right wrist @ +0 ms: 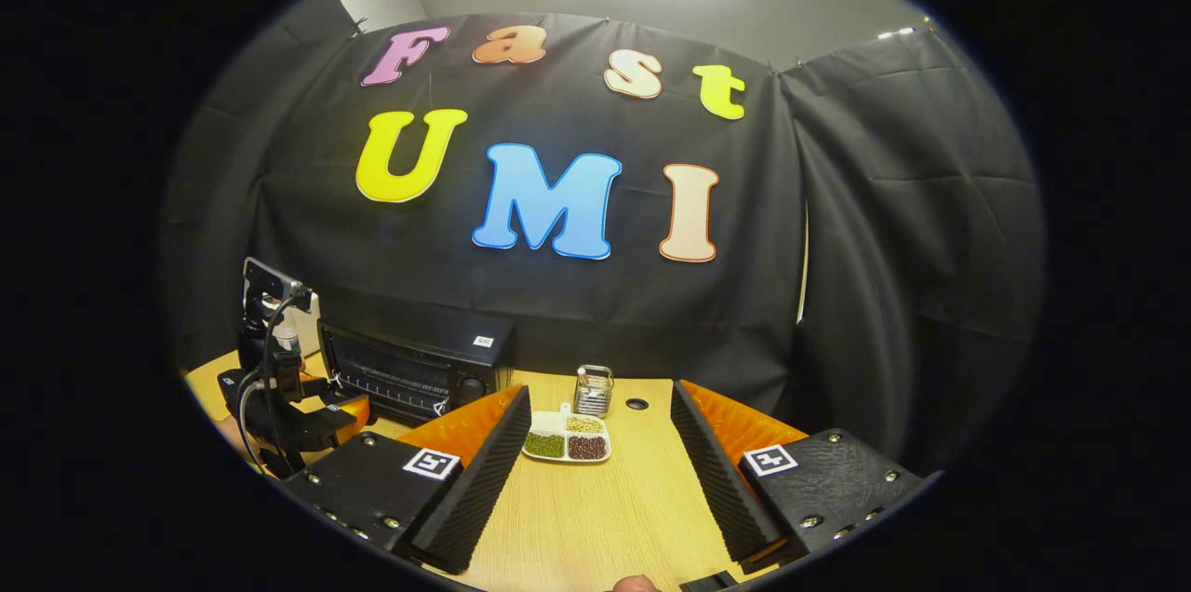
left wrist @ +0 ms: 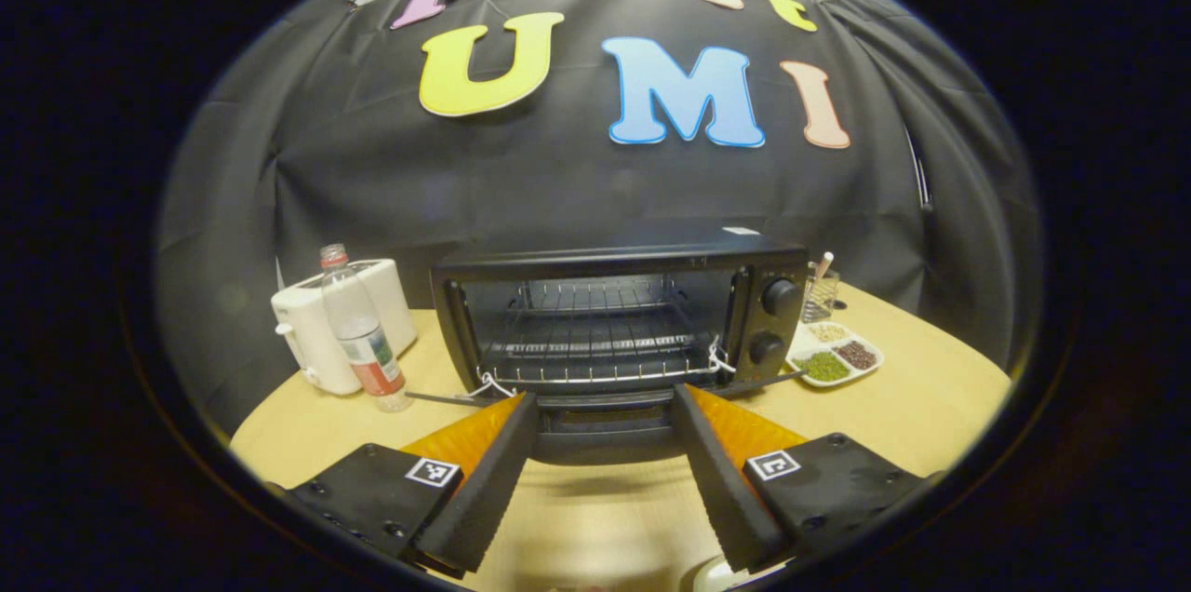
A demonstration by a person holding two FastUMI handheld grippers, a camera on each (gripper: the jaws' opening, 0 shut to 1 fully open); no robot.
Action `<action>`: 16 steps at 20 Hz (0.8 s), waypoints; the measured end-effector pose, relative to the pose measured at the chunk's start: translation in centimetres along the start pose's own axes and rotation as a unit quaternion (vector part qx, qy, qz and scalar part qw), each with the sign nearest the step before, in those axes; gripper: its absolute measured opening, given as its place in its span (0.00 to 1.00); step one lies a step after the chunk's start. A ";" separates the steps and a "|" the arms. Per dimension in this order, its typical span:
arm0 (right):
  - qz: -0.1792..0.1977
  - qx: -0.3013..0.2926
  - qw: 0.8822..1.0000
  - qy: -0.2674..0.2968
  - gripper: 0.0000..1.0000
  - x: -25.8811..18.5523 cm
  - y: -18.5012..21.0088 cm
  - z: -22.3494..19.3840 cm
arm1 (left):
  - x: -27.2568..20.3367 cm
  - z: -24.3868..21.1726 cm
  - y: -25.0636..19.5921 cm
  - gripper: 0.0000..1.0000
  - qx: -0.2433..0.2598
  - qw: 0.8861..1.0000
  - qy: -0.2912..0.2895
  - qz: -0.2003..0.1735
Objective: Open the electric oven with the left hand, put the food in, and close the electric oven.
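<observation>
The black electric oven (left wrist: 614, 313) stands open at the middle of the table, its wire rack bare and its door (left wrist: 605, 436) folded down flat toward me. My left gripper (left wrist: 605, 393) is open, its fingers spread to either side of the lowered door with nothing held. The food, a white divided plate (left wrist: 833, 357) of green, brown and pale beans, lies just right of the oven. In the right gripper view the plate (right wrist: 568, 438) lies ahead between the spread fingers of my open, empty right gripper (right wrist: 600, 389). The oven (right wrist: 409, 369) and the left gripper (right wrist: 279, 415) are at far left.
A white toaster (left wrist: 321, 331) and a clear water bottle (left wrist: 363, 341) stand left of the oven. A small glass holder (right wrist: 593, 389) sits behind the plate, next to a cable hole (right wrist: 636, 404) in the wooden table (right wrist: 614, 499). Black cloth walls close the back.
</observation>
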State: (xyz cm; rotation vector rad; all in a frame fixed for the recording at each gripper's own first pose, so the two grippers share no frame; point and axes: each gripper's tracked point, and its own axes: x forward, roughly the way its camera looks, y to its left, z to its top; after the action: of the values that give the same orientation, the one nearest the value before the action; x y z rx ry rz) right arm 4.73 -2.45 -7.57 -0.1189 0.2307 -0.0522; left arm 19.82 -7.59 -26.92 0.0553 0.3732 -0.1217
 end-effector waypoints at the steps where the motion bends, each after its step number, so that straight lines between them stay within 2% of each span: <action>1: 0.002 -0.001 1.000 0.001 0.95 -0.1 -0.1 -0.2 | -0.2 -0.7 0.0 1.00 -0.001 1.000 0.007 0.002; 4: 0.008 -0.002 1.000 0.007 0.95 -0.8 -0.3 -0.6 | -0.7 -2.7 -0.2 1.00 -0.003 1.000 0.026 0.009; 6: 0.014 -0.001 1.000 0.011 0.95 -1.2 -0.3 -0.9 | -1.2 -4.1 -0.5 0.94 -0.002 0.999 0.037 0.012; 8: 0.019 -0.003 1.000 0.012 0.95 -1.6 -0.4 -1.1 | -1.9 -5.2 -0.7 1.00 0.000 0.999 0.048 0.013; 9: 0.023 -0.004 1.000 0.011 0.95 -1.8 -0.3 -1.2 | -2.5 -5.4 -0.8 0.97 -0.001 0.999 0.050 0.014; 10: 0.027 -0.004 1.000 0.011 0.95 -2.0 -0.2 -1.2 | -3.1 -5.4 -0.7 1.00 -0.001 0.999 0.049 0.016; 16: 0.058 0.034 0.997 0.038 0.95 -1.4 1.2 -2.6 | -7.3 0.1 0.9 0.96 -0.004 0.999 -0.008 0.033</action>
State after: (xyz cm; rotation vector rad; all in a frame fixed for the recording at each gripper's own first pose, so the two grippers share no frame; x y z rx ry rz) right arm 2.78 -1.49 -9.93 -0.0348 0.3101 0.0512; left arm 13.26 -5.95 -24.14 0.0585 0.3563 -0.0548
